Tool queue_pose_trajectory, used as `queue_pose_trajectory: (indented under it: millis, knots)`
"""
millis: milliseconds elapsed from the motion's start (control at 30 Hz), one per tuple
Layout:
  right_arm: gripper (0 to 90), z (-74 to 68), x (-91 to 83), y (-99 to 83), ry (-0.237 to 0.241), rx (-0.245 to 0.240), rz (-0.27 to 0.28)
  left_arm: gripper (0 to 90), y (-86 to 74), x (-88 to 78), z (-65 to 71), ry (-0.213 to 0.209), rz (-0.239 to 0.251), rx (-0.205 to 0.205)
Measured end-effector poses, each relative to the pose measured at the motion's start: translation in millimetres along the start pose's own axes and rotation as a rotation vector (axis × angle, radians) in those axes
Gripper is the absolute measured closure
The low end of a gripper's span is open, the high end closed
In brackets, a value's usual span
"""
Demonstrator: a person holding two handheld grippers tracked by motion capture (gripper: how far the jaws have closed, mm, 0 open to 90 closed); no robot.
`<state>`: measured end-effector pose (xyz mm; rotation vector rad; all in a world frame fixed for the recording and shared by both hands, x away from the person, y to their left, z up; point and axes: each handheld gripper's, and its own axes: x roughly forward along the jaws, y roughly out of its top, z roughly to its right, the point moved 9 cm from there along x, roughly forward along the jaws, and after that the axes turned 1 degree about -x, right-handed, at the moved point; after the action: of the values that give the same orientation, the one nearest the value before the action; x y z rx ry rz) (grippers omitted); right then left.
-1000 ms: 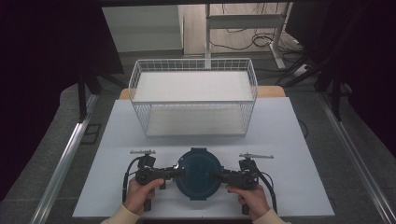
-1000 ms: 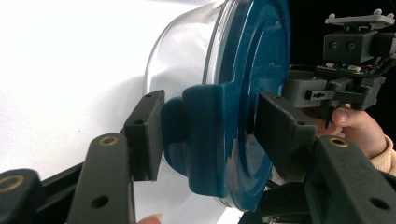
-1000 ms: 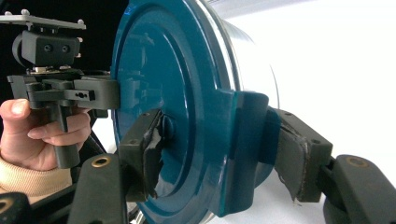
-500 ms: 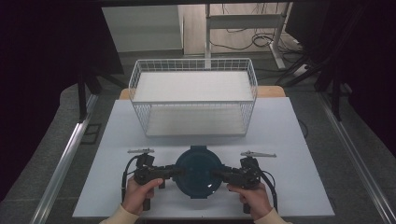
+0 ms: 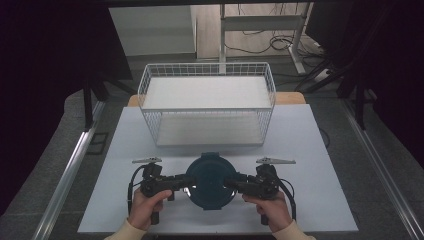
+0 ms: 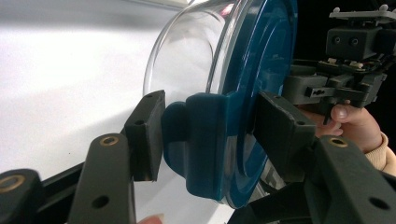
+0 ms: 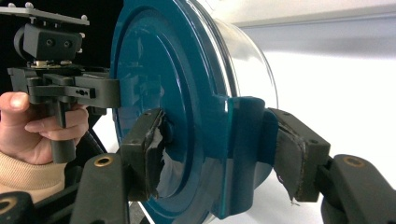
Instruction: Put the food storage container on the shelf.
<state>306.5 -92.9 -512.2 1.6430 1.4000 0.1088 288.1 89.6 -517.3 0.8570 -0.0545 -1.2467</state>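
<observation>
Spotted a round clear container [image 5: 210,181] with a dark teal lid [image 5: 209,175] down at the near edge of the white table [image 5: 310,150], well short of the white wire basket [image 5: 206,110] parked further back. Had it pinched from both sides, lid facing up toward the high camera. Left gripper [image 5: 186,181] came in from the left, gripped by the left hand [image 5: 145,207], and looked clamped on the container. Seen from the left gripper view, one pad sat up against the lid's teal side clip [image 6: 205,140] and the other lay flat on the top face of the lid, with no gap on either side. Same deal on the opposite side: right gripper [image 5: 231,182], held in the right hand [image 5: 270,210], was squeezed tight onto the container. Had one worn, frayed pad on the lid's top face and the other on the outer side of that side's clip [image 7: 245,140]. So both were closed on the thing, one at each clip, pointing toward each other with the lid between them. Caught the other hand and its gripper just past the lid in each gripper view too, fingers wrapped around the handle. Could see the clear body of the container facing the pale tabletop in both gripper views, nothing visible inside. Honestly couldn't tell whether the bottom was resting on the table or hanging just above it. Black cables looped off both grippers onto the table beside the hands.
</observation>
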Motion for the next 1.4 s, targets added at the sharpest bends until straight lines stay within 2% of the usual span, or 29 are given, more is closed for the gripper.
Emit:
queue_pose_trajectory:
  millis: [433,767,1167,1300,1367,1400]
  knots:
    - [39.2,-4.4,-13.9,13.7,0.006,-0.045,0.026,44.7,14.6,-1.0,16.6,0.005,0.021,0.054]
    - [39.2,-12.4,-16.5,33.9,0.007,-0.084,0.046,44.6,32.3,-9.4,22.6,0.013,0.05,0.088]
    - [39.2,-24.8,-23.3,71.1,-0.008,-0.139,0.062,44.7,65.2,-20.3,34.1,-0.004,0.084,0.122]
    - [39.2,-28.6,-25.2,83.5,-0.004,-0.147,0.076,44.7,78.6,-24.8,39.2,0.001,0.093,0.14]
    - [39.2,-32.1,-27.1,94.8,-0.003,-0.167,0.096,44.6,89.9,-28.5,42.6,-0.004,0.096,0.153]
    - [39.2,-32.1,-27.1,94.8,-0.003,-0.167,0.096,44.7,89.9,-28.5,42.6,-0.004,0.096,0.153]
